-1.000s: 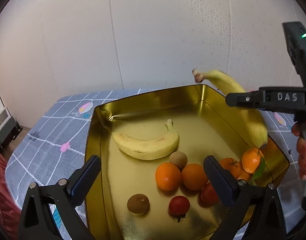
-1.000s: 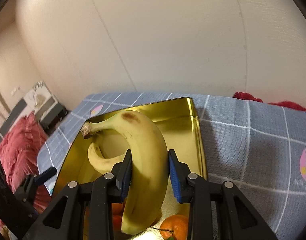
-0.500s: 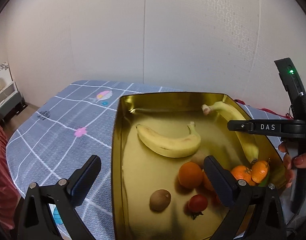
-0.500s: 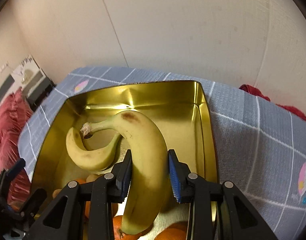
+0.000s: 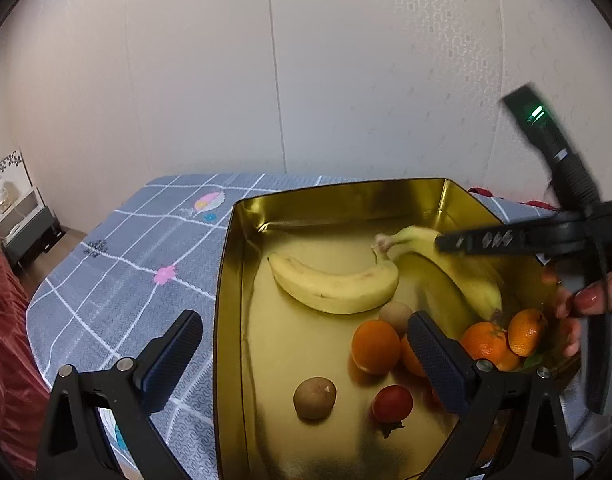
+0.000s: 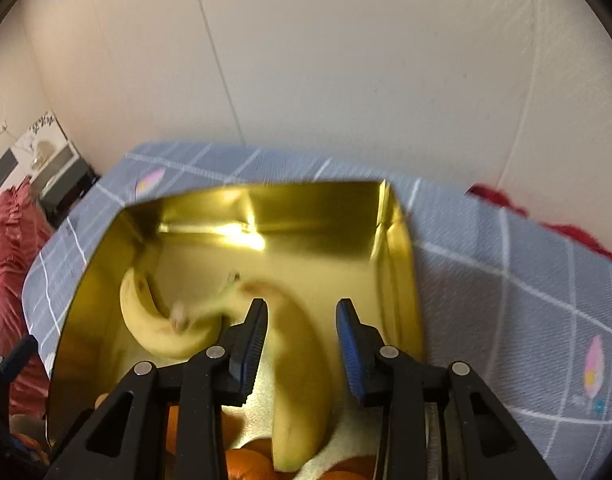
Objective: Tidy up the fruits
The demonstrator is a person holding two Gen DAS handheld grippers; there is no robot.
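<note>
A gold-coloured tray (image 5: 225, 280) sits on a grey checked cloth (image 5: 137, 248) against a pale wall, holding the fruit. The right gripper (image 6: 301, 344) points down into the tray with a banana (image 6: 301, 380) lying lengthwise between its blue pads (image 6: 348, 352) — the jaws have just been opening, and a gap shows on either side of the fruit, so the pads no longer press it. That banana, blurred, lies near the tray's right wall with its stem toward the middle and its far end by the oranges at the near edge. From the left wrist view its stem (image 5: 382, 242) almost meets the tip of a second banana (image 5: 334, 288), which lies curved across the tray floor. Below that one sit a small brown fruit (image 5: 394, 314), an orange (image 5: 376, 346), two leafy mandarins (image 5: 502, 338) at the right wall, a tomato (image 5: 392, 404) and another brown fruit (image 5: 314, 397). The left gripper (image 5: 301, 356) hovers over the tray's near left rim, jaws spread wide and empty — one pad over the cloth, the other over the fruit. A person's hand (image 5: 586, 300) grips the right tool's handle.
</note>
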